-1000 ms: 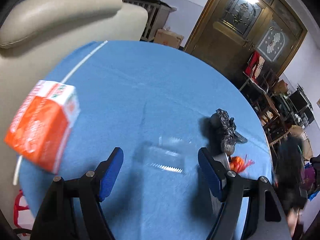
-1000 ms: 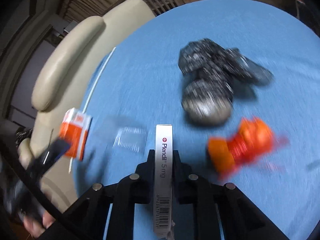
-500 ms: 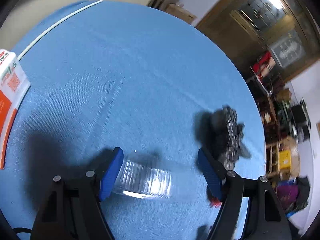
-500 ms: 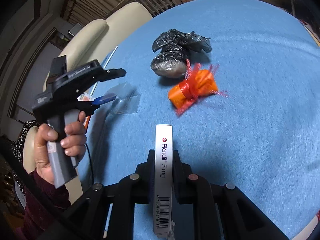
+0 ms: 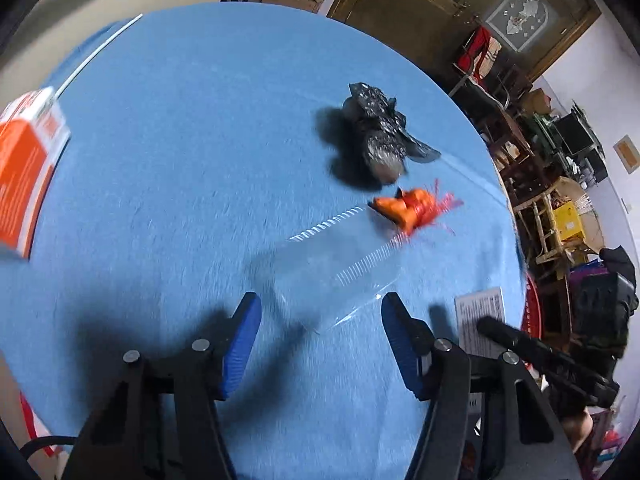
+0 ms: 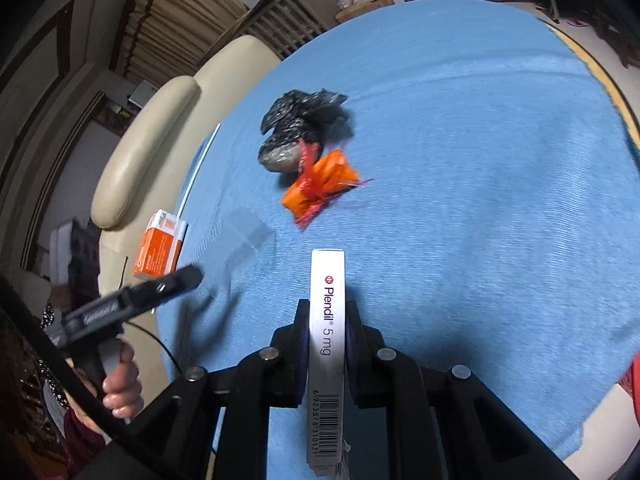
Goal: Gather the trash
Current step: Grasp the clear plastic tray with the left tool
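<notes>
A clear plastic wrapper [image 5: 332,264] lies flat on the blue tablecloth [image 5: 200,140]. My left gripper [image 5: 322,320] hovers at its near edge. Its jaws are closing, and the wrapper's near corner reaches between the blue pads [image 5: 244,340], which do not press on it. My right gripper [image 6: 327,312] is shut on a white Plendil medicine box [image 6: 328,280], held upright on edge. Beyond lie a crumpled black bag [image 5: 376,140] and an orange wrapper [image 5: 412,208]. An orange carton [image 5: 24,172] sits at the table's left rim.
A white straw [image 6: 200,168] lies along the cloth's edge beside a beige armchair [image 6: 152,140]. A hand [image 6: 120,380] carries the left gripper at the table's near left. A wooden door [image 5: 460,8] and cluttered chairs [image 5: 540,160] stand past the far right rim.
The left gripper swung right and sank, and its jaws narrowed. The clear wrapper now lies mostly ahead of the tips. The right gripper drew back from the black bag, still holding the box.
</notes>
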`<state>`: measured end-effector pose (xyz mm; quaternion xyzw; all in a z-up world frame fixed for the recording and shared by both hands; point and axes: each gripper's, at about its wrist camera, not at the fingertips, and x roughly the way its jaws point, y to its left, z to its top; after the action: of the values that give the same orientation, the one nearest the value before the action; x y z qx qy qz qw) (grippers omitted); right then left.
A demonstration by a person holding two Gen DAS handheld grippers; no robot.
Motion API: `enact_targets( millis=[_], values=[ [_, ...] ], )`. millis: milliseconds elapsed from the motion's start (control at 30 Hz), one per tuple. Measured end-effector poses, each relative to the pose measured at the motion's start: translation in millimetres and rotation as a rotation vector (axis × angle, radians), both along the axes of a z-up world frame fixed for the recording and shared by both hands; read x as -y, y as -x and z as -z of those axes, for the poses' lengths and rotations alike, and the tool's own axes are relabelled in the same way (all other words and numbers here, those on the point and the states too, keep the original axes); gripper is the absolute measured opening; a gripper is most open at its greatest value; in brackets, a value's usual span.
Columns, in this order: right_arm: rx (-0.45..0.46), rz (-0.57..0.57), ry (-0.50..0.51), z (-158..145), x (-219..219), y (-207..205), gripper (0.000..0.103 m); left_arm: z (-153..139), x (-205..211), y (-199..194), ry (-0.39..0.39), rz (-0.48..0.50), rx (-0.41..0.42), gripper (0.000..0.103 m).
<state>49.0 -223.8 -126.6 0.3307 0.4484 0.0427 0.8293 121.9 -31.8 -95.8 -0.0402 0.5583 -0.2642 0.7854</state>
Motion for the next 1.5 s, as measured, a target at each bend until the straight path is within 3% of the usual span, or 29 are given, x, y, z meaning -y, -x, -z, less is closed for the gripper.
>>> enact_targets(
  millis=[267, 500, 767, 900, 933, 1167, 1267, 1500],
  values=[
    [0.029, 0.042, -0.005, -8.6, 13.2, 15.3, 0.016, -19.1, 12.7, -6.5, -0.042, 0.002, 0.134, 0.069],
    [0.025, 0.066, -0.014, -5.6, 21.4, 19.5, 0.016, 0.2, 58.9, 3.0, -0.17, 0.209, 0.298, 0.07],
    [0.014, 0.056, -0.023, -1.4, 17.9, 19.7, 0.017, 19.5, 57.8, -1.3, -0.155, 0.334, 0.262, 0.07],
    [0.014, 0.042, -0.008, -1.1, 10.7, 18.3, 0.016, 18.6, 55.8, 1.6, -0.145, 0.319, 0.27, 0.069],
    [0.016, 0.04, 0.002, -2.2, 8.9, 18.4, 0.016, 20.8, 57.6, 2.9, -0.15, 0.308, 0.273, 0.061],
    [0.038, 0.04, 0.048, -11.5, 3.7, 22.7, 0.016, 17.6, 56.4, 12.1, -0.143, 0.225, 0.267, 0.058],
    [0.056, 0.044, 0.071, -17.5, 3.3, 26.9, 0.016, 8.9, 53.8, 17.8, -0.112, 0.176, 0.265, 0.058],
    [0.106, 0.068, 0.093, -30.8, 9.4, 42.4, 0.017, -22.4, 61.1, 42.8, -0.124, 0.126, 0.331, 0.058]
  ],
)
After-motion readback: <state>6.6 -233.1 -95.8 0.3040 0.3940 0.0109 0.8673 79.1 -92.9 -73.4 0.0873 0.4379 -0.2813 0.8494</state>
